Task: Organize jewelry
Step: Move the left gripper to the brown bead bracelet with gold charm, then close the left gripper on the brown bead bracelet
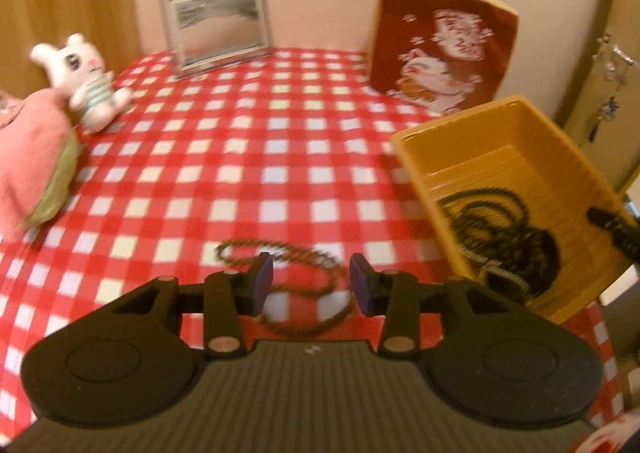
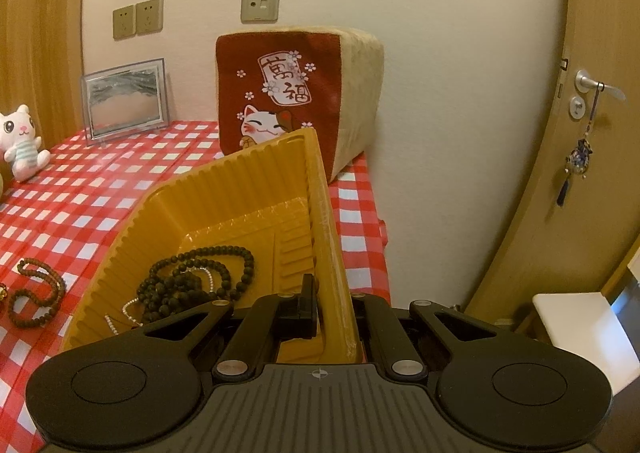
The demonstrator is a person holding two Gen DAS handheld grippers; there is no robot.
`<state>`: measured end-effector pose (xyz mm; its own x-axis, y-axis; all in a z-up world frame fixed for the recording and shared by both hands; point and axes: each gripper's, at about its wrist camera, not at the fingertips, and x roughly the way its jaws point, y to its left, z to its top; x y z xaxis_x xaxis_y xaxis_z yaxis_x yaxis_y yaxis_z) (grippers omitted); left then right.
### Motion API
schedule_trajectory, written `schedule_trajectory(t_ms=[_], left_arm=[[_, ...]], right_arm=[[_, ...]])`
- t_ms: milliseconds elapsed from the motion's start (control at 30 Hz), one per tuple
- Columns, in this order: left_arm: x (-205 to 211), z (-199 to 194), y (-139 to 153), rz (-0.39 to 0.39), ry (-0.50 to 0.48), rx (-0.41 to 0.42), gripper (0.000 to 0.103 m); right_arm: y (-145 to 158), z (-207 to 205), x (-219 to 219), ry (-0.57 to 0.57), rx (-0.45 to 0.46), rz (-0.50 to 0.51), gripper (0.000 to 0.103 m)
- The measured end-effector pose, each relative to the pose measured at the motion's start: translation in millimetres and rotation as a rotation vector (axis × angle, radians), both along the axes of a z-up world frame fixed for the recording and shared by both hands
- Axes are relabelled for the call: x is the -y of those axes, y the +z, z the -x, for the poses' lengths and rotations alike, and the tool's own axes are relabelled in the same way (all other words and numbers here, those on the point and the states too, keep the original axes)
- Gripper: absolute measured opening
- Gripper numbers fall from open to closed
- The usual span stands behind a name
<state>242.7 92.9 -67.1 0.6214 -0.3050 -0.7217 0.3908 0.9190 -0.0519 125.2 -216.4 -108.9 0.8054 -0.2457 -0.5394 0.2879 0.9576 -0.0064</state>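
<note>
A brown bead necklace (image 1: 320,329) lies in loops on the red checked tablecloth (image 1: 240,157). My left gripper (image 1: 311,285) hangs just over it, open, and its blue pads touch nothing. To the right a yellow plastic tray (image 1: 460,121) holds a heap of black beads (image 1: 500,229). In the right wrist view my right gripper (image 2: 334,309) is shut on the tray's near side wall (image 2: 324,213), and the tray is tipped up. Inside it lie the black beads (image 2: 192,281) and a thin white pearl strand (image 2: 128,307). The brown necklace (image 2: 36,293) shows at the left.
A white plush cat (image 1: 86,81) and a pink plush (image 1: 28,165) sit at the table's left. A clear picture frame (image 1: 218,25) and a red lucky-cat cushion (image 1: 440,49) stand against the back wall. A wooden door (image 2: 592,173) is to the right, past the table's edge.
</note>
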Motion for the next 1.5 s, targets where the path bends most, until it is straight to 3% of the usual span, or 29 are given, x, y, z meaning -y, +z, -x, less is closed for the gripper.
schedule_trajectory(t_ms=[300, 533, 900, 1500], left_arm=[[-27, 11, -22, -0.075, 0.057, -0.022, 0.039], [-29, 15, -34, -0.117, 0.033, -0.009, 0.039], [-32, -10, -60, -0.161, 0.034, -0.007, 0.037], [-22, -35, -81, -0.181, 0.001, -0.056, 0.006]], right_arm=[[0, -1, -1, 0.002, -0.007, 0.003, 0.004], [0, 0, 0, 0.004, -0.017, 0.006, 0.004], [0, -1, 0, 0.002, -0.027, 0.015, 0.004], [0, -2, -2, -0.004, -0.029, 0.020, 0.004]])
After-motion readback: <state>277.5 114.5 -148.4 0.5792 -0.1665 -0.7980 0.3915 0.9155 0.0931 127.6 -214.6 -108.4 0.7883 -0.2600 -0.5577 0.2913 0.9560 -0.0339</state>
